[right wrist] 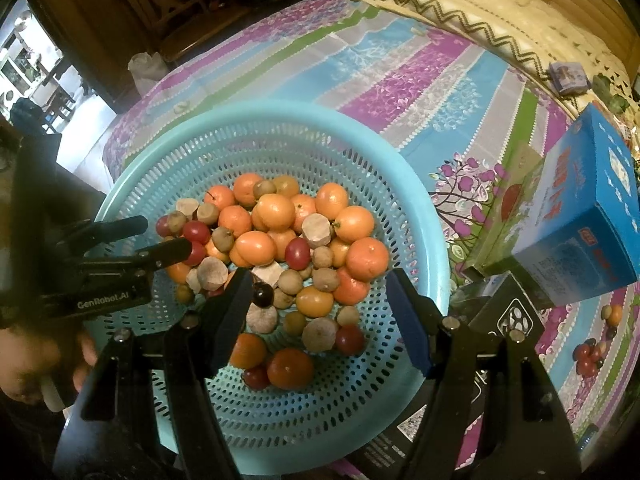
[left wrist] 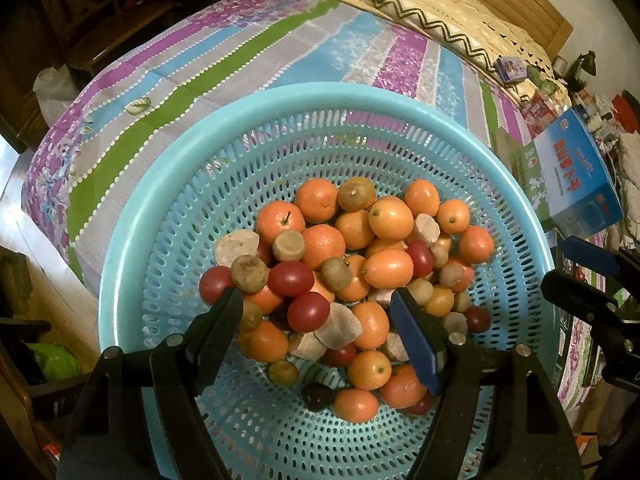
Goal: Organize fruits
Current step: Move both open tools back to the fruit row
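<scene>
The lower wall of the turquoise basket (left wrist: pixel 168 184) is cut off behind the black arms of the left tool (left wrist: pixel 316 312) at the bottom of the left wrist view, and several fruits at the bottom of the heap are half covered by the ones above. At the right edge of that view the right tool (left wrist: pixel 576 276) shows only as a dark, partly cropped shape. The room at the upper left of both views is too dim to make out.

The basket is round moulded plastic pierced with rows of oval slots. It holds a heap of fruits (left wrist: pixel 348 276): glossy orange kumquats and small mandarins, smooth red cherry tomatoes, rough tan-brown round fruits and pale cut chunks. It sits on a bed covered in a striped floral sheet (left wrist: pixel 256 60); a blue carton (right wrist: pixel 576 224) stands at the right.

Both tools have their fingers spread apart, gripping nothing. The heap lies directly ahead of and between the left tool's tips; in the right wrist view the right tool (right wrist: pixel 320 304) hovers over the near side of the heap, with the left tool (right wrist: pixel 160 240) entering from the left edge.
</scene>
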A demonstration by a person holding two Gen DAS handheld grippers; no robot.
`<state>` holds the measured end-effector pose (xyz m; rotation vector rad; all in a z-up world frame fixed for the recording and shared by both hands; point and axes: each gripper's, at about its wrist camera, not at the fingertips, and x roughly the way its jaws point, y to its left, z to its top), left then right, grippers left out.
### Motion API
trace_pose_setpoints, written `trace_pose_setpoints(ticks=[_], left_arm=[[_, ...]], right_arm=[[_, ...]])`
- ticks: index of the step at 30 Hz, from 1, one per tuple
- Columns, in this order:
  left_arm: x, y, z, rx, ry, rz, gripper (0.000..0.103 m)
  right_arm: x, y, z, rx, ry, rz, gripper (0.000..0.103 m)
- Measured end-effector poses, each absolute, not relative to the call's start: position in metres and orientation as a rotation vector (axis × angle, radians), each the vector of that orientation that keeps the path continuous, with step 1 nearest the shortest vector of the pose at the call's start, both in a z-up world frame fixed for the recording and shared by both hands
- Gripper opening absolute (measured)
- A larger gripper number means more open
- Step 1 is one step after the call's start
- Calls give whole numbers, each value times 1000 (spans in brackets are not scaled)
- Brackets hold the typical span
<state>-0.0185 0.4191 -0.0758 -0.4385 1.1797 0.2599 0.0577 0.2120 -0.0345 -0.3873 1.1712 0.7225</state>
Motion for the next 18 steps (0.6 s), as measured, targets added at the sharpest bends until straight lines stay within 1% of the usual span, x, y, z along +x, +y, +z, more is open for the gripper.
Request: trace_pose_setpoints(ticks=[13,18], left_arm=[[-17,412,-72,-426,1176,264,77],[-18,410,-64,-440,1146,274,77]], right_arm=[[57,205,-31,-371,1166,733,70],[55,196,-21,-343,1128,752,70]])
